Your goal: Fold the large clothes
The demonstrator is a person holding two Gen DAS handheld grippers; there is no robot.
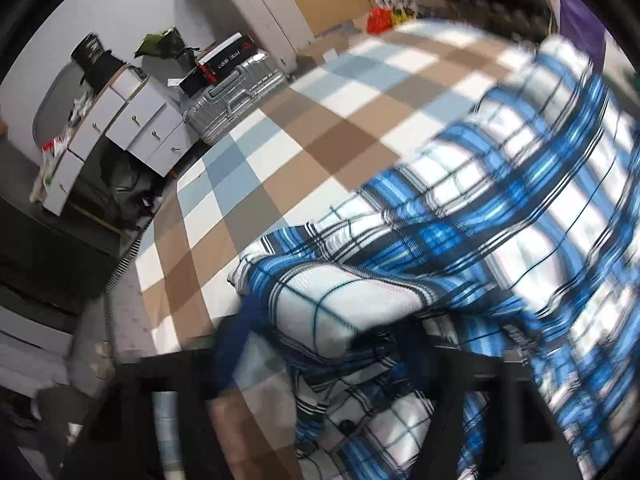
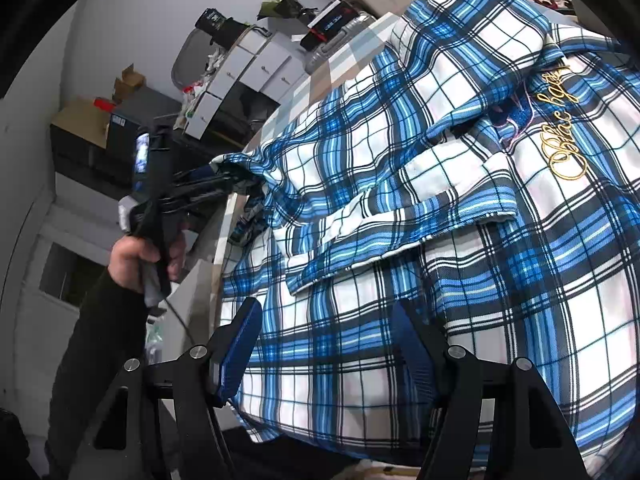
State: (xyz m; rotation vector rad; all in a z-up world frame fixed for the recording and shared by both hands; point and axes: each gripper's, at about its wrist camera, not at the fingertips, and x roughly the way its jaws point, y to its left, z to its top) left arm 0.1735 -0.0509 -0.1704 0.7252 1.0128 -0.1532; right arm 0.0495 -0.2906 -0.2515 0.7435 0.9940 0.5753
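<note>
A large blue-and-white plaid shirt point(image 1: 480, 200) lies rumpled on a bed with a brown, blue and white checked cover point(image 1: 320, 120). In the right wrist view the shirt point(image 2: 400, 160) shows gold embroidered lettering point(image 2: 560, 132) and a sleeve folded across it. My left gripper point(image 2: 240, 178), held by a hand point(image 2: 136, 256) in a dark sleeve, is clamped on the shirt's left edge at the side of the bed. Its own blurred view shows the left gripper point(image 1: 320, 352) with a fold of plaid cloth bunched between the fingers. My right gripper point(image 2: 326, 344) stands open over the shirt's near hem, pads apart.
Beyond the bed's left edge stand a white drawer unit point(image 1: 132, 120), a silver suitcase point(image 1: 236, 96) with a black box on top, and a tall white case point(image 1: 264, 12). Red and yellow items point(image 1: 380, 16) sit past the far end. Dark floor runs along the left.
</note>
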